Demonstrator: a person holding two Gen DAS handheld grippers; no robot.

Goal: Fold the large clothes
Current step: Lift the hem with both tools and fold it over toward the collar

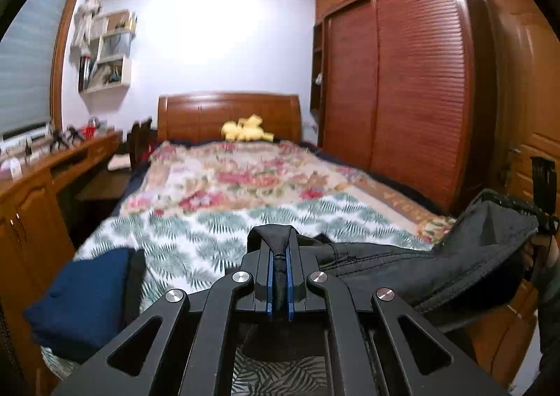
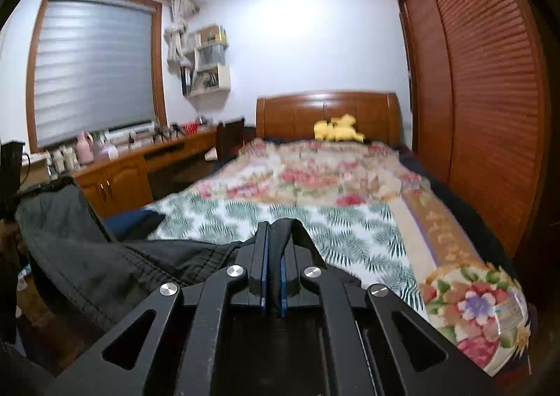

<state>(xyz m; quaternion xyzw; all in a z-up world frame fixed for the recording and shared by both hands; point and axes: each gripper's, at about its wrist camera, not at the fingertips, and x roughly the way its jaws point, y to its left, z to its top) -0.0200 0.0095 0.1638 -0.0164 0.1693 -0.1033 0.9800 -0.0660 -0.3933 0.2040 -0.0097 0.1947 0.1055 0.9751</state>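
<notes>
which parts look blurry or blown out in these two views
Left wrist view: the back wall is blown out by glare, the bed is smeared, and the left gripper pinching the dark garment stays sharp. Right wrist view: bed blurred, right gripper crisp; fisheye bends the wardrobe.

I observe one task item: a large dark grey-black garment (image 1: 402, 266), heavy woven fabric with visible stitched seams and a hemmed edge. I see it raised above the foot of the bed, stretched roughly level from one end to the other, sagging in the middle. Its lighter grey inner face shows where the edge opens at the far end. In the right wrist view the garment (image 2: 105, 263) drapes downward in loose folds. Its type I cannot determine.
</notes>
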